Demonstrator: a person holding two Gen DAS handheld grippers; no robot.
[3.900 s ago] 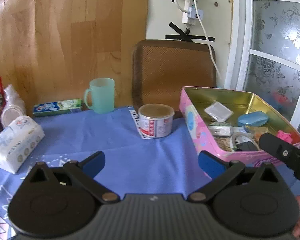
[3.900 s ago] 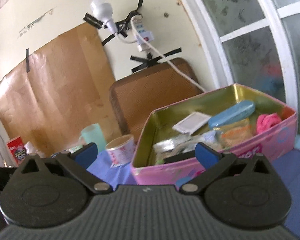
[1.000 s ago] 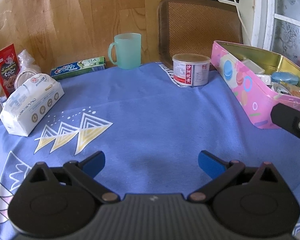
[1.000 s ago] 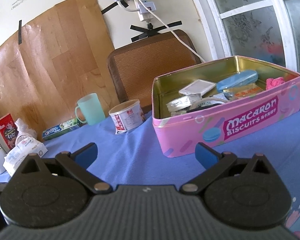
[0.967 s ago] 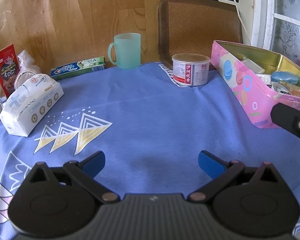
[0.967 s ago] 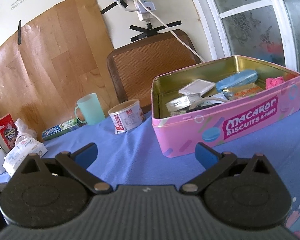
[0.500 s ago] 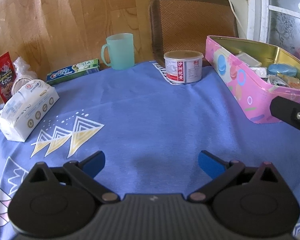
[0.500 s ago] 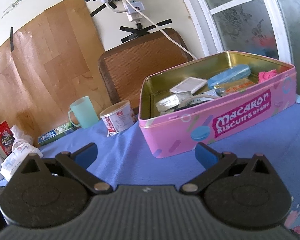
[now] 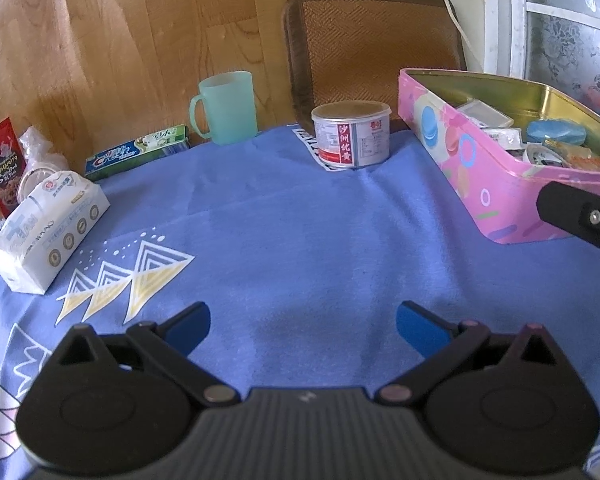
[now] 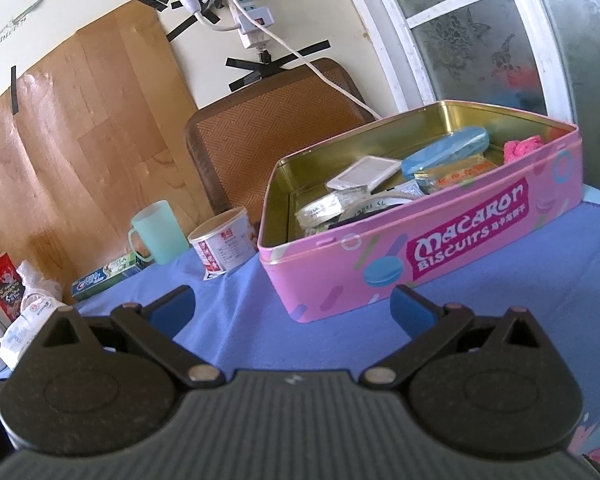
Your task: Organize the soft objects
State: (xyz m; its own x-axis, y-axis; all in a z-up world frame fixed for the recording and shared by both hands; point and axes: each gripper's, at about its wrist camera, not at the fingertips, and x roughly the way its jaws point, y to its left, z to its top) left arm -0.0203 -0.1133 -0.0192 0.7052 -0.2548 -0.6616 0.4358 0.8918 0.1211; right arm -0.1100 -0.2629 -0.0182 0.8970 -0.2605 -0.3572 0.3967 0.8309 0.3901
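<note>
A white tissue pack (image 9: 48,226) lies on the blue cloth at the left; it also shows at the far left of the right wrist view (image 10: 18,330). A pink Macaron biscuit tin (image 10: 440,248) stands open at the right, holding a blue case (image 10: 446,152), packets and a pink soft item (image 10: 522,148). The tin also shows in the left wrist view (image 9: 472,176). My left gripper (image 9: 303,322) is open and empty above bare cloth. My right gripper (image 10: 292,302) is open and empty just in front of the tin.
A green mug (image 9: 228,108), a toothpaste box (image 9: 136,152) and a round can (image 9: 352,134) stand along the back. A red snack packet (image 9: 2,168) stands at the far left. A brown chair back (image 9: 374,48) is behind the table.
Both grippers have pulled back and away from the tin since the oldest frames, staying open. In the last second the left view shifted slightly; the right gripper tilted a little.
</note>
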